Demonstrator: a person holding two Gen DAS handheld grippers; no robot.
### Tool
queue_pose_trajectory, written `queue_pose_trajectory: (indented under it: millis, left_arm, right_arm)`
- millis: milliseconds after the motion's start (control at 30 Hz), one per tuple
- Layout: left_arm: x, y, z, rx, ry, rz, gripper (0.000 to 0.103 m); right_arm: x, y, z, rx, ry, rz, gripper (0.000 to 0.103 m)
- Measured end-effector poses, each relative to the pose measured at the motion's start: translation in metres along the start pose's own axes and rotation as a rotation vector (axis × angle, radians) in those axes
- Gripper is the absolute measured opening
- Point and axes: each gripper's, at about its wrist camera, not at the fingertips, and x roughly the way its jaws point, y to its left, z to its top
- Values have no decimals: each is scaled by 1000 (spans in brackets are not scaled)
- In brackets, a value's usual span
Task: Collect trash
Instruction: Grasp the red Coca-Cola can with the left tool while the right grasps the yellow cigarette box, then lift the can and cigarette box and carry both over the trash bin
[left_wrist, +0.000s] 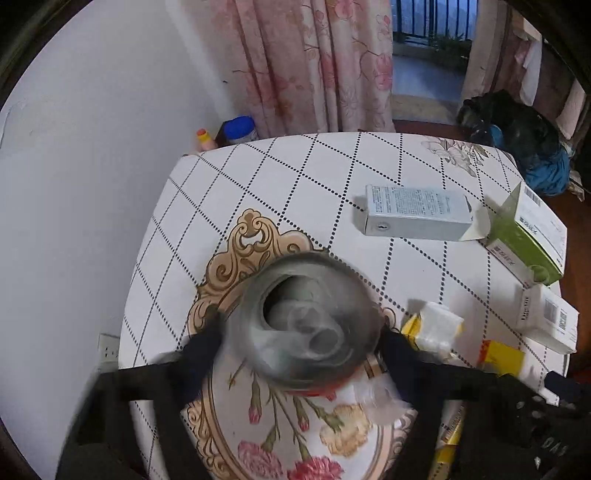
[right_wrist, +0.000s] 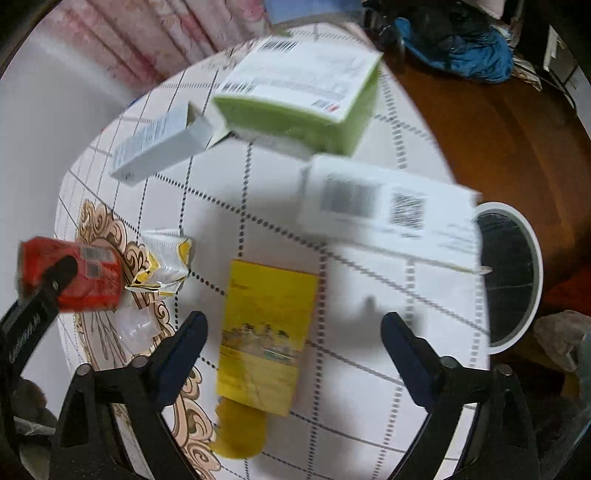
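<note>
My left gripper (left_wrist: 301, 347) is shut on a red drink can (left_wrist: 303, 321) with an opened silver top, held upright above the round table (left_wrist: 258, 177). In the right wrist view the same can (right_wrist: 74, 280) shows at the left with one left finger across it. Open, my right gripper (right_wrist: 295, 325) hovers over a yellow box (right_wrist: 266, 332) that lies between its fingers without touching them. A crumpled yellow-white wrapper (right_wrist: 166, 262) and a clear plastic scrap (right_wrist: 136, 328) lie near the can.
A white barcoded box (right_wrist: 388, 210), a green box (right_wrist: 303, 96) and a grey-white box (right_wrist: 159, 147) lie further back on the table. A white-rimmed bin (right_wrist: 537, 258) with a black liner stands off the table's right edge. Bottles (left_wrist: 240, 131) stand behind, by the curtain.
</note>
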Motion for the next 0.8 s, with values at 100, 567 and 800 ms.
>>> queue_pose_trajectory:
  millis: [100, 567, 800]
  left_arm:
    - [1, 6, 2, -3, -34, 1, 63]
    - [-52, 65, -65, -92, -64, 19, 63]
    - [-52, 63, -108, -111, -6, -45, 63]
  right_arm:
    - [13, 12, -2, -26, 21, -11, 84]
    - [5, 7, -41, -252, 47, -127, 64]
    - [4, -5, -71, -317, 64, -181, 64]
